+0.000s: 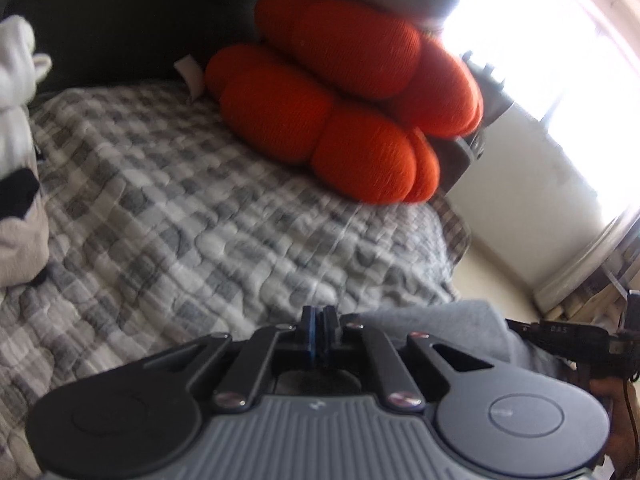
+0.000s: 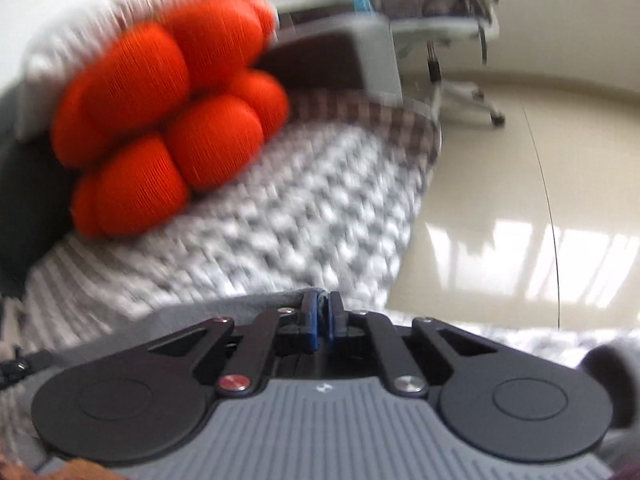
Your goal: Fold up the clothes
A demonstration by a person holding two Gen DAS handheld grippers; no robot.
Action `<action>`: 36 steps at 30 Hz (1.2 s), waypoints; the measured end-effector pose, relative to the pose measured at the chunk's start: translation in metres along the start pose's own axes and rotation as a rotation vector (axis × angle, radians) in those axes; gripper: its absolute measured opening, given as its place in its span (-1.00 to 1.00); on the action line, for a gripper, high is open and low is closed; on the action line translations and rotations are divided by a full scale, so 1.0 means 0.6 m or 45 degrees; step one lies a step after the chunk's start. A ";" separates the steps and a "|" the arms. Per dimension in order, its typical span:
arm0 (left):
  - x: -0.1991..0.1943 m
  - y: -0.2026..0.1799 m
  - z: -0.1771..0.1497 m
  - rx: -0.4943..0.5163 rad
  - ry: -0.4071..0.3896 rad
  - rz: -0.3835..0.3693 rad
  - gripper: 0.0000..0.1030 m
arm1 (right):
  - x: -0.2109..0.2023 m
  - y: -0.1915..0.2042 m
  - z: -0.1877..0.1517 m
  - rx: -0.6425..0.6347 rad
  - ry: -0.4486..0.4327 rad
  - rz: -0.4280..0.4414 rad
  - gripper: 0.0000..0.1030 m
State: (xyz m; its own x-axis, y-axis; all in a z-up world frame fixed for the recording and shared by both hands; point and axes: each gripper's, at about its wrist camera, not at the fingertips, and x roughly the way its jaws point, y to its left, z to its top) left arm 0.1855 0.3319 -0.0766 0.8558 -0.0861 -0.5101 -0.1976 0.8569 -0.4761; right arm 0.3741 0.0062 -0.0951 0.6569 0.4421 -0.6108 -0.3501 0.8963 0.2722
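Note:
A grey garment (image 1: 452,320) hangs from both grippers above a checked quilt (image 1: 200,208). My left gripper (image 1: 319,314) is shut, with the grey fabric running off to its right. My right gripper (image 2: 320,300) is shut on the same grey garment (image 2: 224,310), whose edge is pinched between the blue pads. The other gripper shows at the far right of the left wrist view (image 1: 580,340). Most of the garment is hidden below the gripper bodies.
An orange knotted cushion (image 1: 344,96) lies at the back of the quilt, also in the right wrist view (image 2: 168,120). Pale clothes (image 1: 16,128) sit at the left. A bright window (image 1: 560,60) and cream floor (image 2: 520,180) with an office chair (image 2: 460,60) lie to the right.

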 end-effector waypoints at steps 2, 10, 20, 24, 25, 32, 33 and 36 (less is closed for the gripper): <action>0.002 -0.002 0.000 0.014 0.002 0.012 -0.94 | 0.013 0.002 0.000 0.001 0.028 -0.015 -0.89; -0.005 -0.007 0.000 0.051 0.029 0.014 -0.73 | -0.031 0.002 0.001 0.093 -0.076 0.035 -0.69; -0.072 -0.062 0.013 -0.036 0.082 0.010 -0.07 | -0.208 -0.036 -0.002 0.013 -0.147 -0.060 0.02; -0.109 -0.114 0.005 0.050 0.078 0.028 0.36 | -0.276 -0.084 -0.014 0.076 -0.179 -0.111 0.11; -0.117 -0.127 0.003 0.069 0.079 0.031 0.39 | -0.293 -0.096 -0.017 0.091 -0.186 -0.124 0.12; -0.113 -0.233 -0.033 0.186 0.140 0.016 0.44 | -0.397 -0.186 -0.046 0.129 -0.212 -0.219 0.19; -0.107 -0.250 -0.039 0.205 0.149 0.011 0.49 | -0.406 -0.201 -0.050 0.133 -0.208 -0.230 0.22; -0.086 -0.302 -0.062 0.263 0.166 -0.004 0.67 | -0.427 -0.246 -0.065 0.142 -0.187 -0.272 0.23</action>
State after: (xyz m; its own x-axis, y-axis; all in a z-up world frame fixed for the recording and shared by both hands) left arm 0.1591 0.1623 0.0091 0.7848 -0.1424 -0.6032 -0.0816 0.9410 -0.3283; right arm 0.2318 -0.2407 -0.0078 0.8008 0.2355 -0.5507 -0.1228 0.9645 0.2338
